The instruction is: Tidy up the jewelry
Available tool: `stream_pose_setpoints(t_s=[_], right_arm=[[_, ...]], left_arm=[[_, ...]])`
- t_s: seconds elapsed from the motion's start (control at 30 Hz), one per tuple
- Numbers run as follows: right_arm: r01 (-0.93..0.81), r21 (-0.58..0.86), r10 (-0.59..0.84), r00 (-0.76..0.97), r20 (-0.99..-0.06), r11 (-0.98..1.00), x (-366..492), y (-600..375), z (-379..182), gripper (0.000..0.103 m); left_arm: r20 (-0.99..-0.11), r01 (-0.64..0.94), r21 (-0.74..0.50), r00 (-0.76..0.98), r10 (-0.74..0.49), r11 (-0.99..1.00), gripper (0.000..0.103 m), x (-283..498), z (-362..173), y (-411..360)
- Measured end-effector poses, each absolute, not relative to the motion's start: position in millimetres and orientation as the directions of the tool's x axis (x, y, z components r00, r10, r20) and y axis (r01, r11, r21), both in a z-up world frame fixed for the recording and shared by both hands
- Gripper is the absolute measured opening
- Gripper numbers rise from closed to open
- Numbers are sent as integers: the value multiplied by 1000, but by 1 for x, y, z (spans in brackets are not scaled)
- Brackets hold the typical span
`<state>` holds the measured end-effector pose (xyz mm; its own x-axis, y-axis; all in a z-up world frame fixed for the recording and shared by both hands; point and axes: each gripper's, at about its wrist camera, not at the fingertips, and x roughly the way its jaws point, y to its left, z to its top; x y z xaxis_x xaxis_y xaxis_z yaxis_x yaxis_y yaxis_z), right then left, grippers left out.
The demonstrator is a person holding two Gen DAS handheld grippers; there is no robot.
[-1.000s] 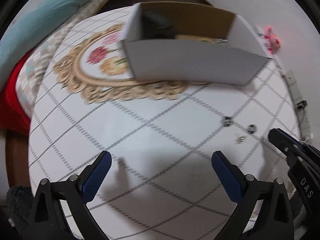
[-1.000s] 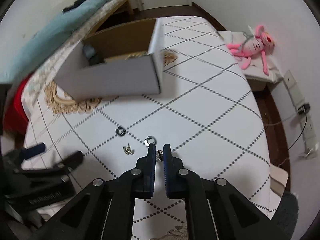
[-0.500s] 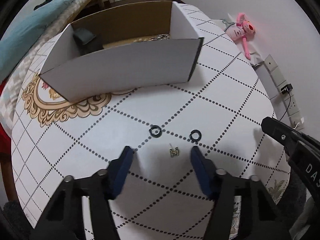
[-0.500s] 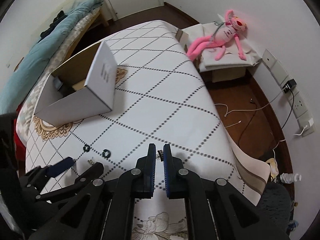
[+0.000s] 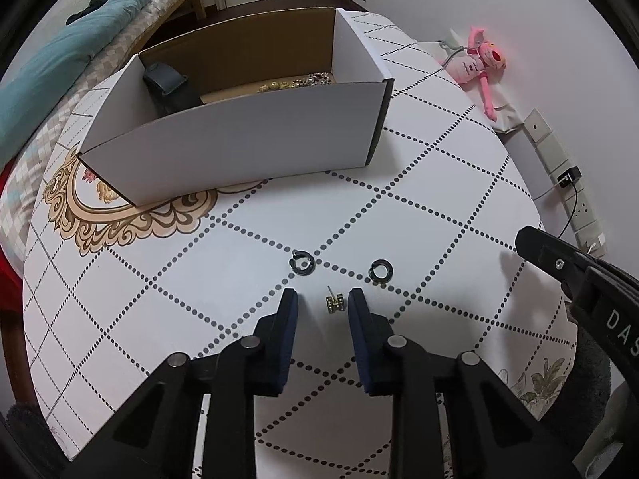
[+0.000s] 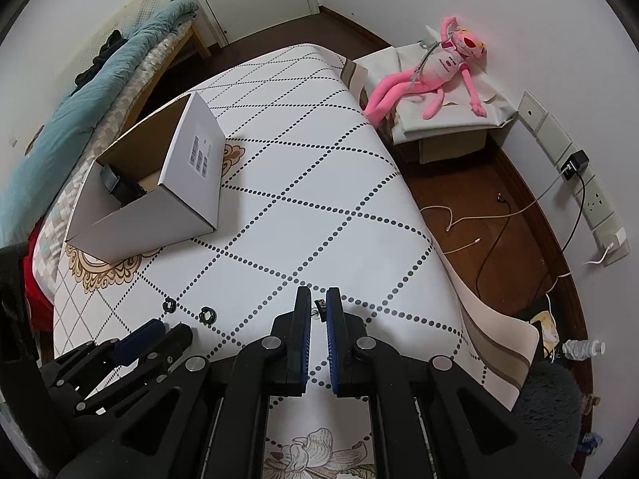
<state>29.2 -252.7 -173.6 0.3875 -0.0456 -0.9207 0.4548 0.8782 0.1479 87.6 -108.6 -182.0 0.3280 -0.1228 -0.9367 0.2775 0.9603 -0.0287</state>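
A small gold stud earring lies on the tablecloth between the fingers of my left gripper, which is partly open around it and low over the table. Two dark rings lie just beyond it; they also show in the right wrist view. My right gripper is shut on a small earring and held off to the right of the left one. The open white cardboard box stands farther back with jewelry inside.
A dark pouch sits in the box's left end. The table's right edge drops to a floor with cables. A pink plush toy lies on a side stand. A bed with a teal blanket lies to the left.
My left gripper swung right, came down over the gold earring and narrowed its fingers around it. My right gripper drew back to the right, still shut on its earring.
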Motion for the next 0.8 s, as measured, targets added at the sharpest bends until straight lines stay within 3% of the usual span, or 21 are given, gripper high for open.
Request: stream_pose_setpoints(t_s=[0.1, 0.23, 0.6, 0.8], right_arm=[[457, 148, -47, 387, -921, 877, 29, -253, -174, 8], [458, 148, -48, 389, -920, 876, 28, -253, -173, 8], [459, 158, -51, 410, -911, 874, 27, -252, -165, 8], [445, 195, -27, 444, -895, 874, 31, -250, -148, 8]], left_arm=[[-936, 278, -30, 330, -125, 960, 20, 87, -182, -110], [-934, 280, -36, 332, -132, 959, 7, 88, -181, -109], [-926, 271, -68, 340, -162, 960, 6, 87, -176, -103], [-901, 246, -138, 371, -224, 960, 6, 88, -140, -84]])
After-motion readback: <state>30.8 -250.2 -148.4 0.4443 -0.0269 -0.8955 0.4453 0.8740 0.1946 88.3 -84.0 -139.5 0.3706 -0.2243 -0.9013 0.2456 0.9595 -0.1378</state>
